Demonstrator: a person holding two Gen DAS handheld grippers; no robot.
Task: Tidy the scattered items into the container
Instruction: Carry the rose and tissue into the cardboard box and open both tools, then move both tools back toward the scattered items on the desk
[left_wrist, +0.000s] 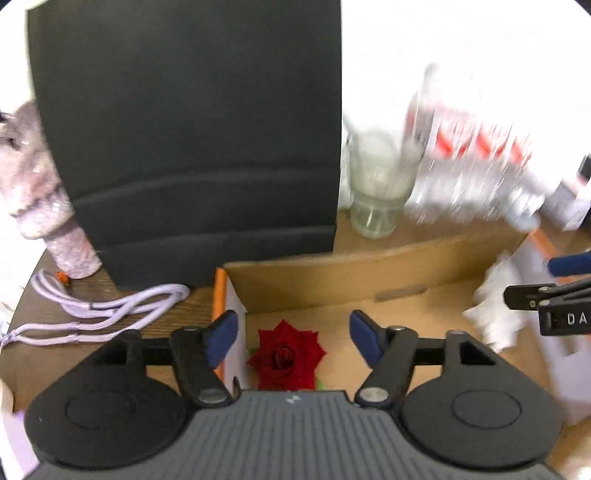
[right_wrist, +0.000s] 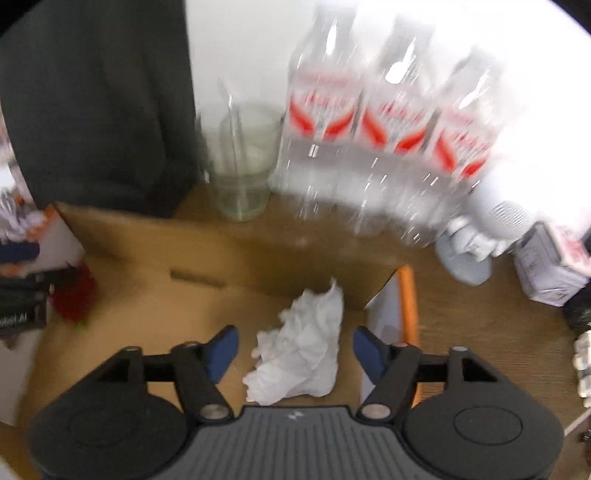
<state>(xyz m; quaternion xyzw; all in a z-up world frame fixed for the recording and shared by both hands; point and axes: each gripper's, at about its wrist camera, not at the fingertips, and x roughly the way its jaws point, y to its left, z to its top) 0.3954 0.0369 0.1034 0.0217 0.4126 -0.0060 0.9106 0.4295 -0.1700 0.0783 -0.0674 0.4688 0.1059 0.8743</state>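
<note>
Cardboard box (left_wrist: 332, 273), shallow, orange-edged, holding a red fabric rose (left_wrist: 286, 356) and a crumpled white tissue (right_wrist: 303, 350). Left view alone shows a lilac cord (left_wrist: 110, 310) on the wood-grain table (left_wrist: 177, 314); right view alone, a small white carton (right_wrist: 546, 266). Left gripper (left_wrist: 293, 338) tilts down, spread over the rose, pads clear. Right gripper (right_wrist: 295, 350) likewise spread around the tissue.

blurred water bottles (right_wrist: 388, 147), rose (left_wrist: 286, 356) partly hidden

One cardboard box (left_wrist: 332, 273); one red rose (left_wrist: 286, 356); one crumpled tissue (right_wrist: 301, 347); three water bottles (right_wrist: 391, 147); one glass (right_wrist: 243, 162); one lilac cord (left_wrist: 107, 310).
</note>
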